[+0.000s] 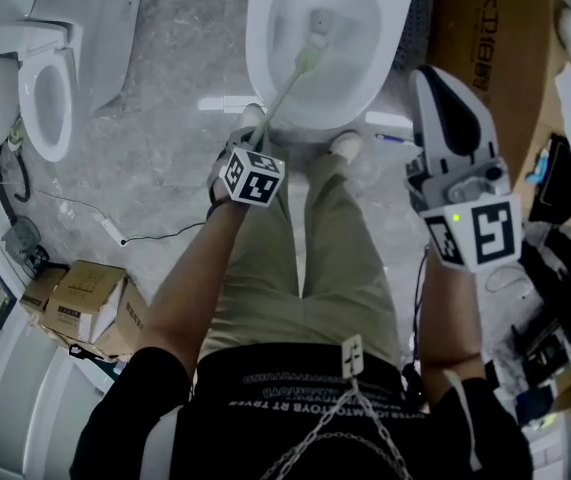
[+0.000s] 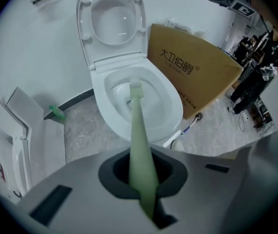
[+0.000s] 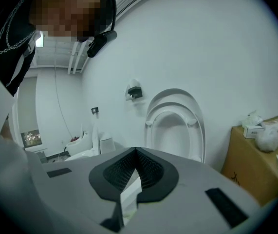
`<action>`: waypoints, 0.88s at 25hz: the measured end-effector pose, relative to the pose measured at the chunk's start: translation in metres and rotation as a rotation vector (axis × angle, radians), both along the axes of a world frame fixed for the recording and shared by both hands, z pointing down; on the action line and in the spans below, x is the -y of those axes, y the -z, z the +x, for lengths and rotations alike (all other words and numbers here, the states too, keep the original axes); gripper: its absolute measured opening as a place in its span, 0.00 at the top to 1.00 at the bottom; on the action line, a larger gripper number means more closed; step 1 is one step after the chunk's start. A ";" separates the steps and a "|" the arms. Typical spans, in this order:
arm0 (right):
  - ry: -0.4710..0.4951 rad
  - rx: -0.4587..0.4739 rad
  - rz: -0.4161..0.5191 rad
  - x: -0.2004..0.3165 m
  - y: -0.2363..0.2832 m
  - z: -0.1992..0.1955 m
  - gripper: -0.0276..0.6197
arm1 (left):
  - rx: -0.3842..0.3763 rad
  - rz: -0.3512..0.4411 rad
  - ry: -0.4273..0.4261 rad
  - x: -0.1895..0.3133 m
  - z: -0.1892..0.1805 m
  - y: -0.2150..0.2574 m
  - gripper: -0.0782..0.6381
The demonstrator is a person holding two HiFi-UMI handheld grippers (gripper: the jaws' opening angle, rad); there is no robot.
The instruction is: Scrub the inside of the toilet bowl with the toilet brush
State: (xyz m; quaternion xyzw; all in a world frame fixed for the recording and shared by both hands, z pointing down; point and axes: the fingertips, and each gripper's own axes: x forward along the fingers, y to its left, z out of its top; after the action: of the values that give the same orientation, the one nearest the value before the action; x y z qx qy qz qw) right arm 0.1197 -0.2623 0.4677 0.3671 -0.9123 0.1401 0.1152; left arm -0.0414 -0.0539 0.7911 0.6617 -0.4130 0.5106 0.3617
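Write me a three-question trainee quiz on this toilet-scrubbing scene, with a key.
1. Multiple choice: where is the head of the toilet brush? A) inside the toilet bowl; B) on the floor; C) on a cardboard box.
2. True or false: the right gripper holds the brush.
3. Fill in: the toilet's seat and lid stand ___.
Key: 1 A. 2 False: the left gripper grips its handle, and the right gripper is shut on nothing. 3 Raised.
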 end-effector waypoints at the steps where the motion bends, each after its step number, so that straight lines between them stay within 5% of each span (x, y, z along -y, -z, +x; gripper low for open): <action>1: 0.002 0.001 -0.002 0.001 -0.001 -0.001 0.95 | 0.010 -0.016 -0.010 0.000 0.000 -0.004 0.89; 22: 0.033 0.009 -0.063 0.009 -0.031 -0.020 0.95 | 0.157 -0.198 -0.131 0.013 -0.015 -0.061 0.89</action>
State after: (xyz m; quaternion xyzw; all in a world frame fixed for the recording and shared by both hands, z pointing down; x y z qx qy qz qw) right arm 0.1002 -0.2712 0.4991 0.3473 -0.9139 0.1685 0.1251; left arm -0.0559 -0.0673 0.8523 0.6066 -0.3435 0.6214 0.3576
